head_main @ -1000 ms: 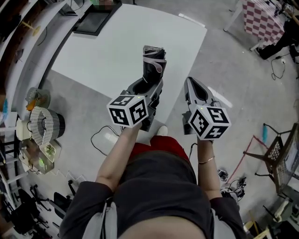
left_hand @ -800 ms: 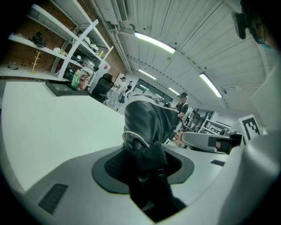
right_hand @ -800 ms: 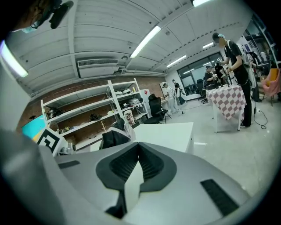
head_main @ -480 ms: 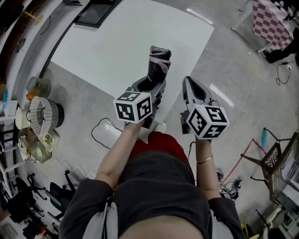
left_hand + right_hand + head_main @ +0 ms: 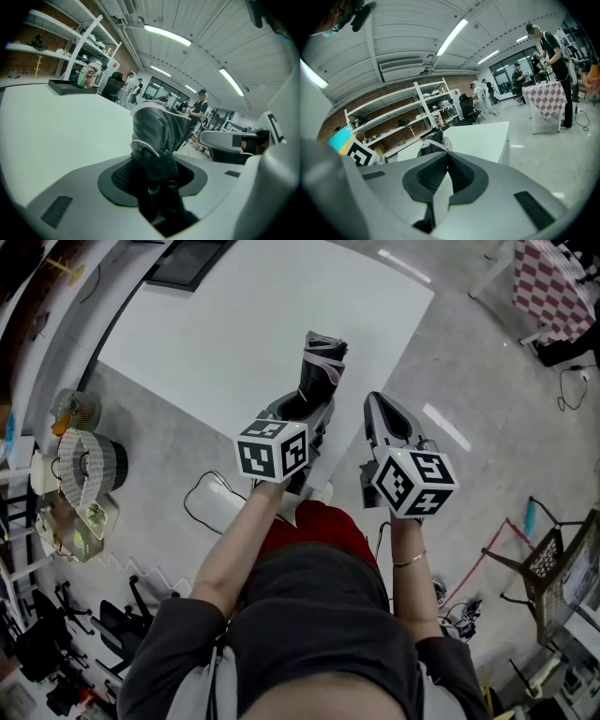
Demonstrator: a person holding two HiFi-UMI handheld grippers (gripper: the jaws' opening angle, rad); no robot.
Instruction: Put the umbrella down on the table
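A folded black umbrella (image 5: 319, 367) with a pale strap sticks out forward from my left gripper (image 5: 307, 411), whose jaws are shut on its lower end. It hangs over the near edge of the white table (image 5: 234, 324). In the left gripper view the umbrella (image 5: 157, 136) fills the gap between the pads of the left gripper (image 5: 154, 176). My right gripper (image 5: 380, 404) is beside it on the right, just off the table's corner, shut with nothing in it. In the right gripper view the right gripper (image 5: 446, 157) has its tips together, and the umbrella (image 5: 431, 143) shows behind them.
A black tray (image 5: 192, 259) lies at the table's far left edge. On the floor stand fans (image 5: 89, 474) at left, a white cable (image 5: 211, 502) near my feet and a chair (image 5: 553, 549) at right. A checkered table (image 5: 553, 287) and several people are further off.
Both grippers have sunk a little toward the table's near edge. The left one still holds the umbrella, and the right one is still shut.
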